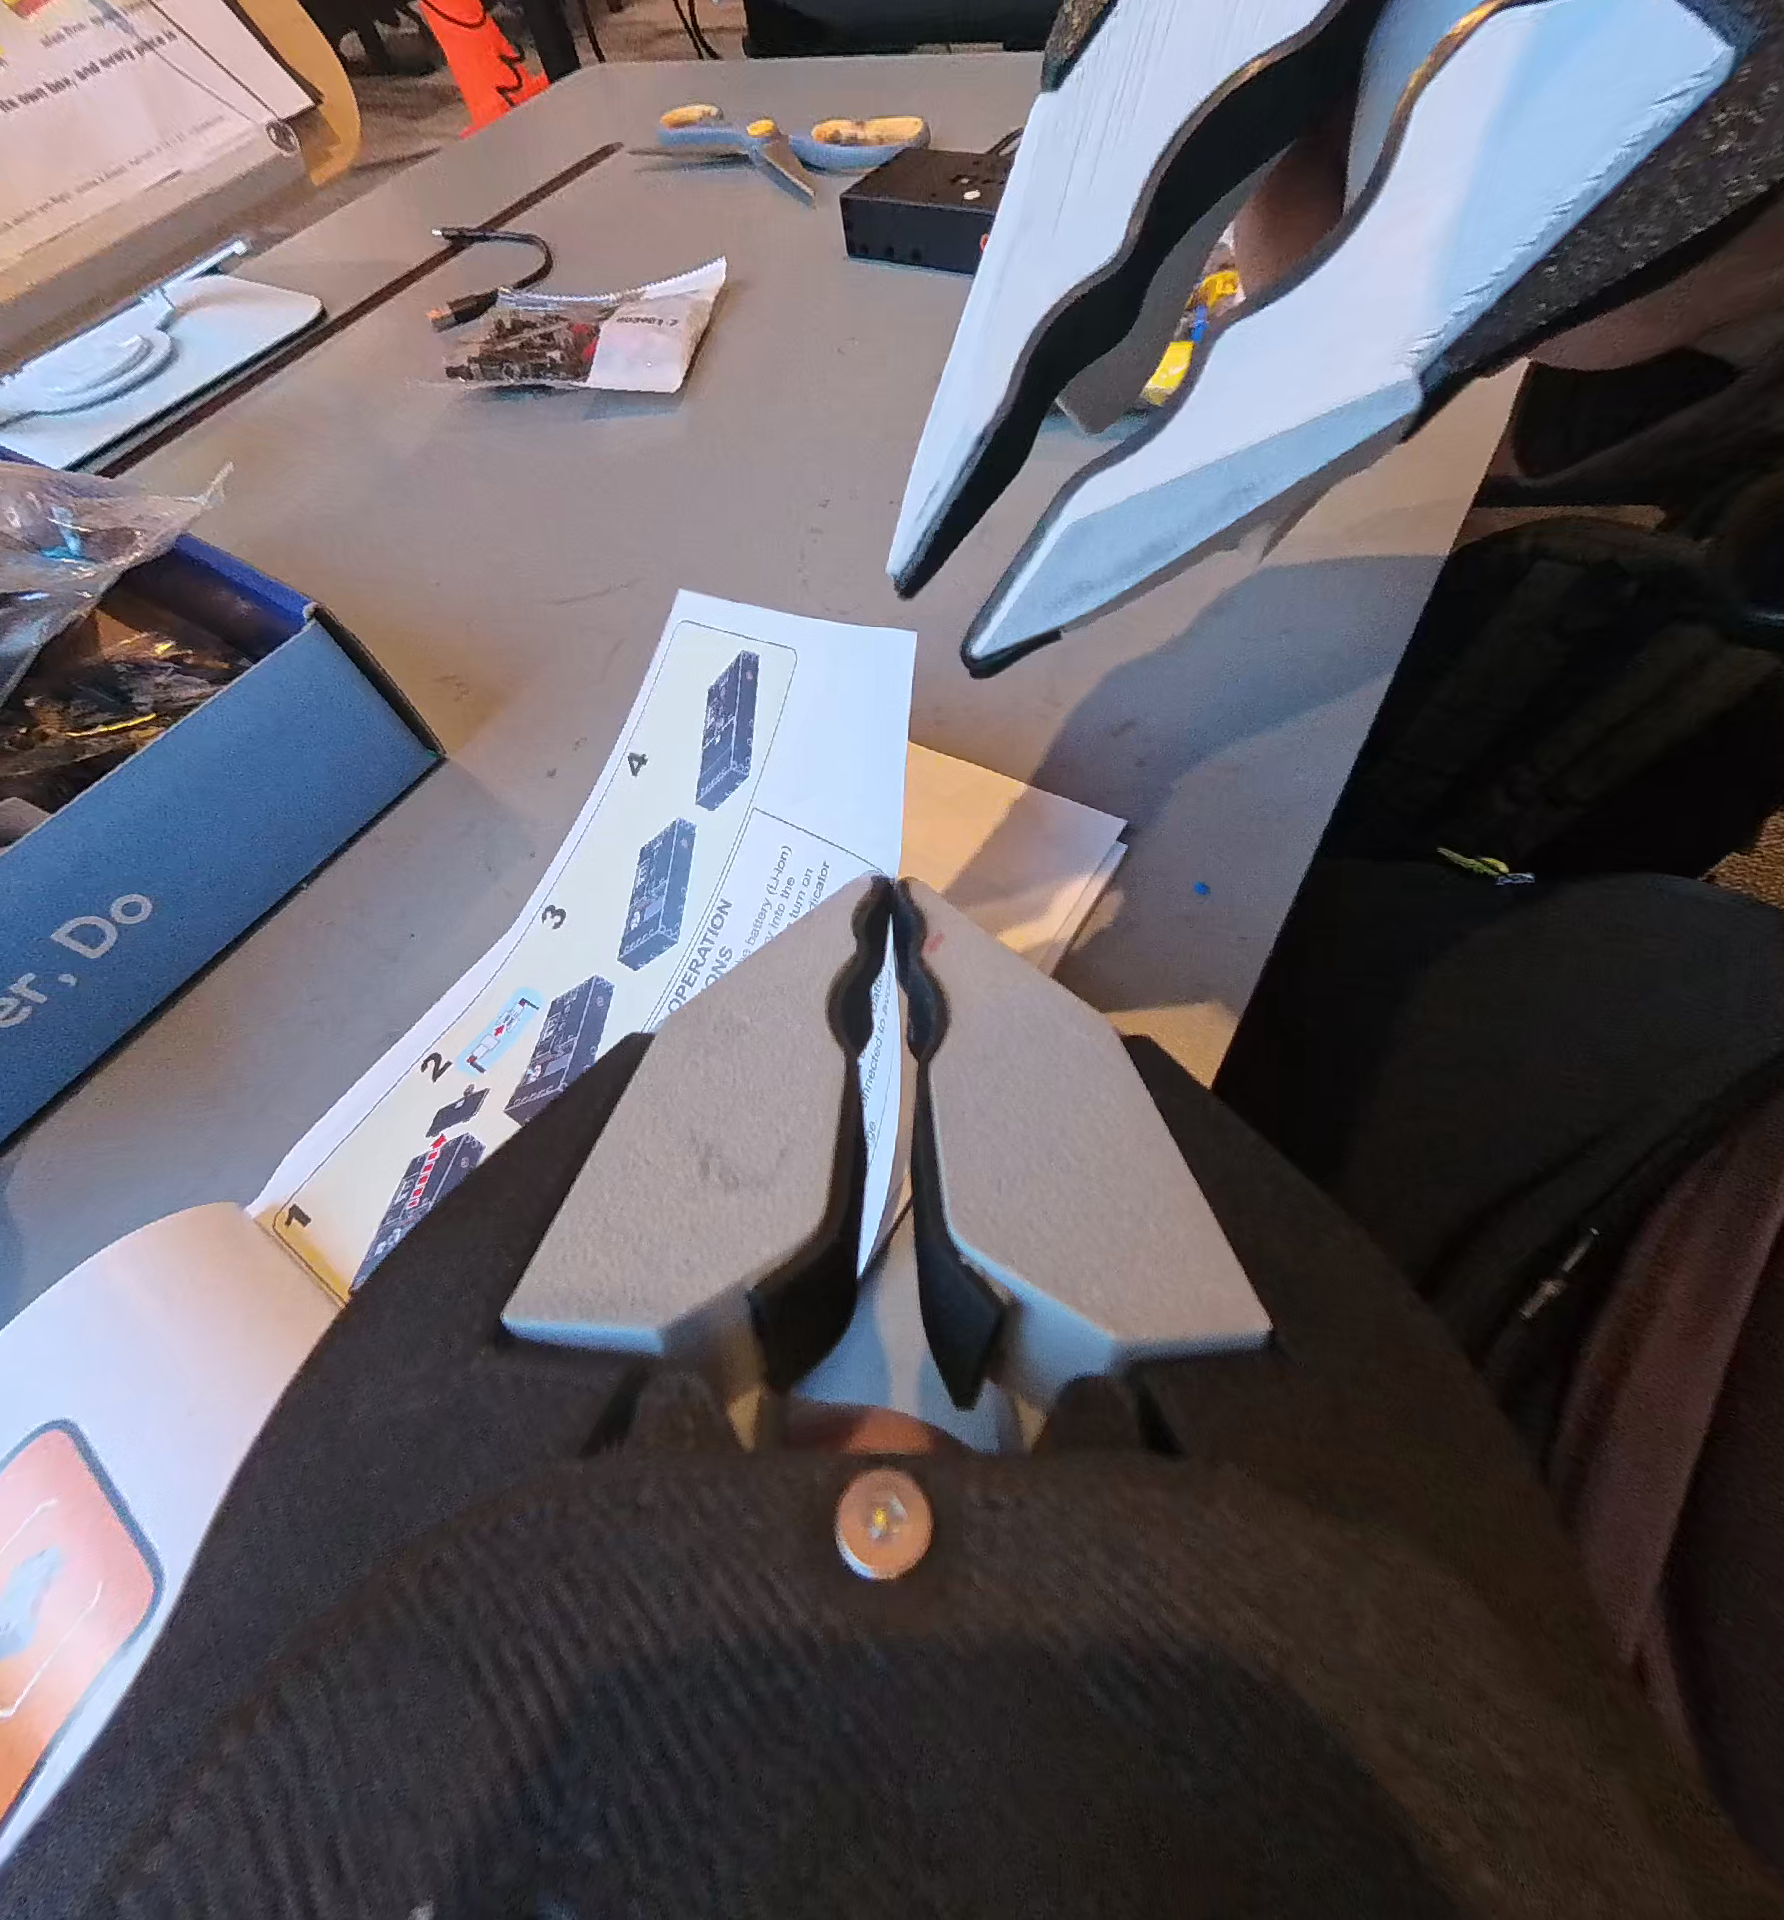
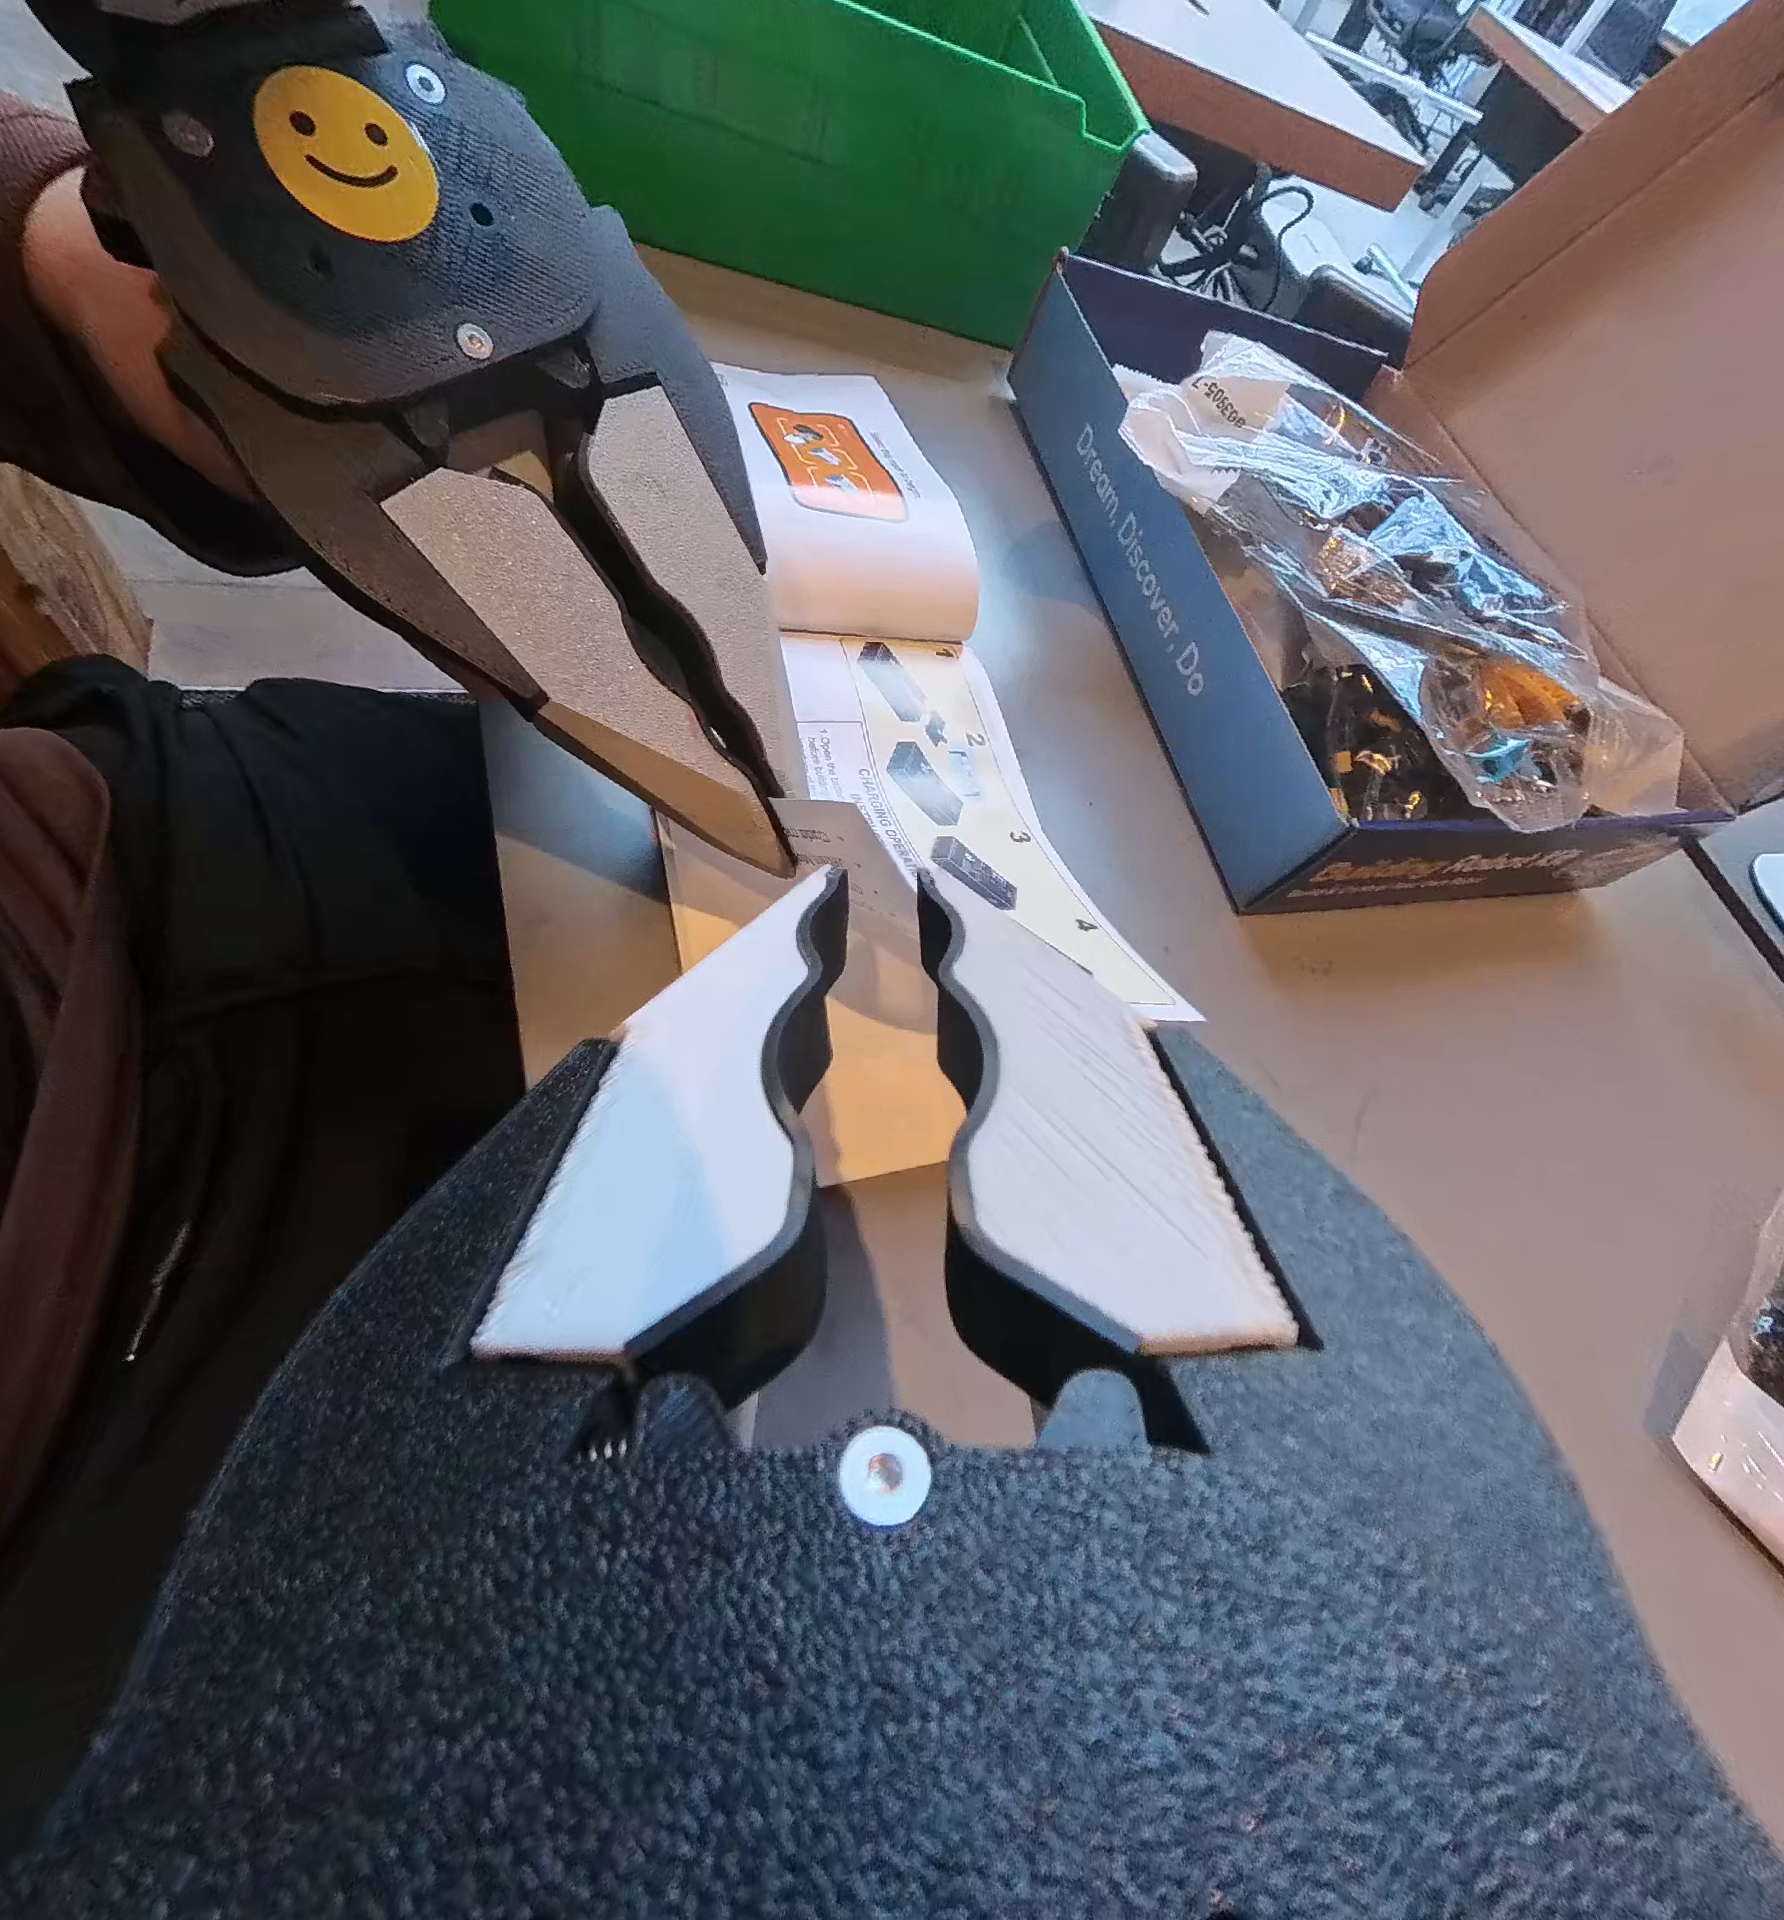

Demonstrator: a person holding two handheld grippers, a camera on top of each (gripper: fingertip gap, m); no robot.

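My left gripper is clenched on the edge of a page of the instruction booklet. It holds that page up off the rest, so the sheet bows in a curve from the spine to the tips. My right gripper is released, its jaws apart with nothing between them. It hangs just beyond the lifted page's free corner, close to the left gripper's tips, and I cannot tell whether it touches the paper. The held page carries numbered drawings of a dark block and some printed text, and the leaf lying flat behind it has an orange panel. On the far side of the booklet from the person's seat lies an open blue box with white lettering along its side. A crinkled clear bag of small dark parts sits in it. A green bin stands beyond the booklet's orange end. Farther across the grey table from the booklet are a small labelled packet, a short black cable, scissors and a flat black unit.
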